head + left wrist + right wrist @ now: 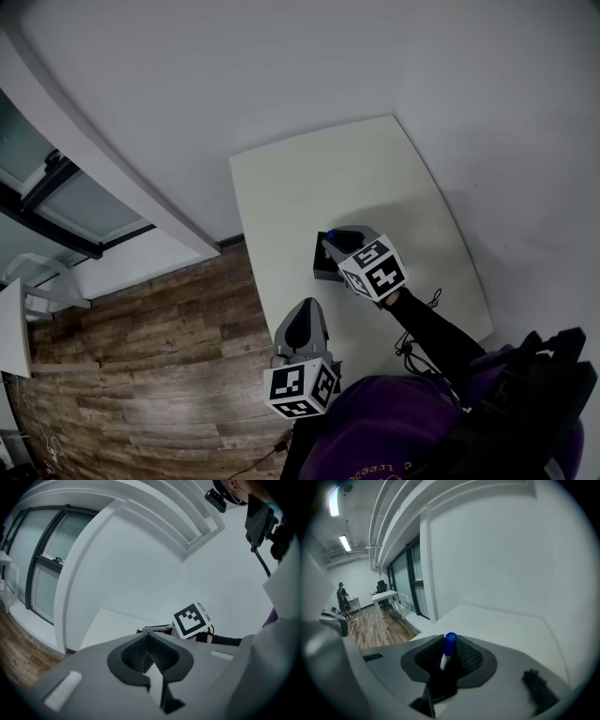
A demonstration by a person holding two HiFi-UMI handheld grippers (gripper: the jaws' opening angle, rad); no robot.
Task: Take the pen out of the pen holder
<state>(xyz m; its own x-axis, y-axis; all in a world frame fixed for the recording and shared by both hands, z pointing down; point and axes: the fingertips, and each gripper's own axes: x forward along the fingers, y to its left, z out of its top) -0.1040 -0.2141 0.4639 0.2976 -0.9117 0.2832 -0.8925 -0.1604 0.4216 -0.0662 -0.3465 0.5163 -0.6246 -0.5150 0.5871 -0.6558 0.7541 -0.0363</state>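
Observation:
A black pen holder stands on the white table. A pen with a blue cap sticks up out of it. My right gripper hangs right over the holder. In the right gripper view the pen stands upright between the two dark pads, and a gap still shows on its right side, so my right gripper is open around it. My left gripper is held off the table's near left edge, its pads together with nothing between them. The left gripper view shows the right gripper's marker cube.
A black cable lies on the table by the right forearm. Wooden floor and a window wall lie to the left. Far off in the right gripper view, a person stands near a white desk.

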